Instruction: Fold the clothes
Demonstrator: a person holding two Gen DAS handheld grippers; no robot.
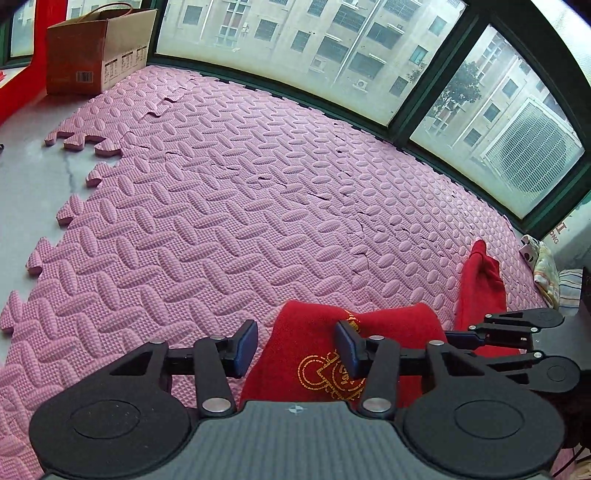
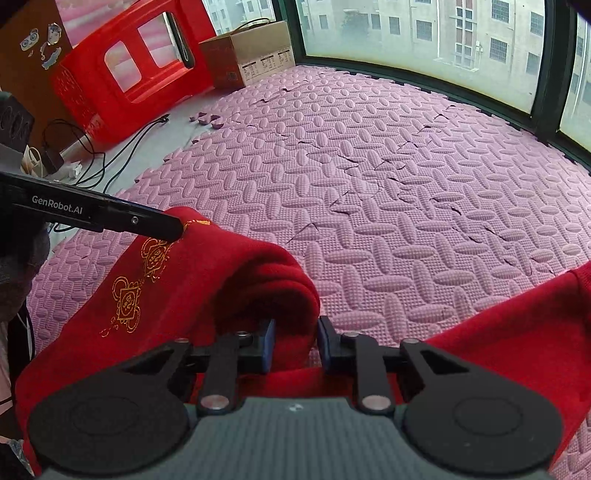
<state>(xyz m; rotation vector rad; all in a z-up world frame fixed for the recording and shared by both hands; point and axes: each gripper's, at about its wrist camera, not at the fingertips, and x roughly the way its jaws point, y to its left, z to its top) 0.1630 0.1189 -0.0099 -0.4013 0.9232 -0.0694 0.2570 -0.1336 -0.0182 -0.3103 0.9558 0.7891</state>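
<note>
The red garment [image 2: 229,273] lay bunched on the pink foam mat [image 2: 388,192], at the mat's near edge, far from the window [image 2: 406,33] on the mat's other side. At its left end the left gripper [image 1: 295,347] stood part open, astride a fold near the gold embroidery [image 1: 328,373]; its right pad touched the cloth, its left pad sat clear of it over bare mat, so it had no firm hold. To do the step well, I judged, that gripper should shift onto the fabric edge and pinch one clean layer before any lift, so both ends rise level. Further right along the garment the right gripper [image 2: 295,343] was nearly closed, clamped on a thick rolled fold; a grip on fewer layers would probably let the cloth spread flatter.

Hard to make out: what kind of garment it was, and where its hem or sleeves lay. The part nearest the person was hidden under both gripper bodies. A second red stretch [image 2: 517,332] at the garment's right ran out of frame; whether it joined the rest could not be told
</note>
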